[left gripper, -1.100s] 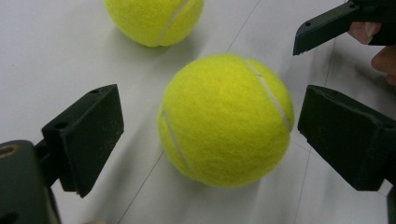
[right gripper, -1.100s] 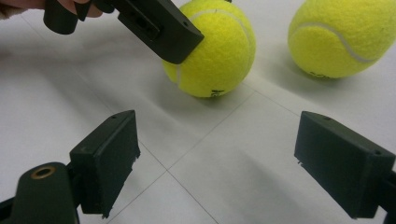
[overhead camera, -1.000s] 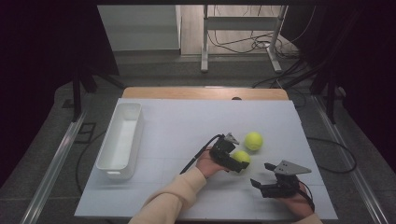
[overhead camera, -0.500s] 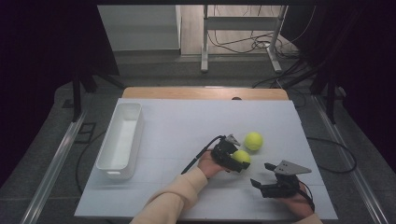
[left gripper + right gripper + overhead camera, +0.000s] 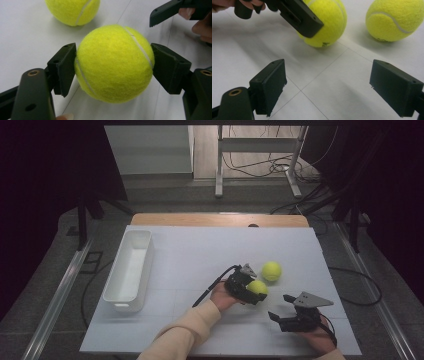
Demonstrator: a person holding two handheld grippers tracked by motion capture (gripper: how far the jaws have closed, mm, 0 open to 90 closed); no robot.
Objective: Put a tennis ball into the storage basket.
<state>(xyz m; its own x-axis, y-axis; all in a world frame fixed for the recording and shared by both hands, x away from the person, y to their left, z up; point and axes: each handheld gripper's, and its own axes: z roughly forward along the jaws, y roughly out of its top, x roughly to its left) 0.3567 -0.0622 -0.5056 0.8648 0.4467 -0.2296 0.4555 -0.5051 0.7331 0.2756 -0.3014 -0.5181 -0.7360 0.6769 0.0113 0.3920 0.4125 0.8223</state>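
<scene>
**A:** Where's the ball being worked on?

**B:** The nearer tennis ball (image 5: 258, 287) sits on the white table (image 5: 200, 255), right of centre toward the near edge. The left gripper (image 5: 254, 292) has it: in the left gripper view its jaws have just been closing and now press on the ball (image 5: 113, 63) from both sides, at 9 and 3 o'clock. The ball looks to rest on the table still.

**A:** And the other hand?

**B:** The right gripper (image 5: 278, 318) lies at about 4 o'clock from the held ball, near the table's near right corner. In the right gripper view its jaws stand wide apart with bare table between them, so it is released, holding nothing.

**A:** Anything crowding the grip?

**B:** A second tennis ball (image 5: 271, 270) lies just beside the held one, at about 1 o'clock from it. A narrow gap of table shows between the two in the left gripper view, where that second ball (image 5: 72, 11) sits at the top. In that same view one jaw of the right gripper pokes in at 2 o'clock, near the held ball without touching it.

**A:** What else is on the table?

**B:** A long white bin (image 5: 116, 292) at 9 o'clock, well apart, along the left side. The left gripper's cable (image 5: 212, 287) trails from it toward 8 o'clock.
</scene>
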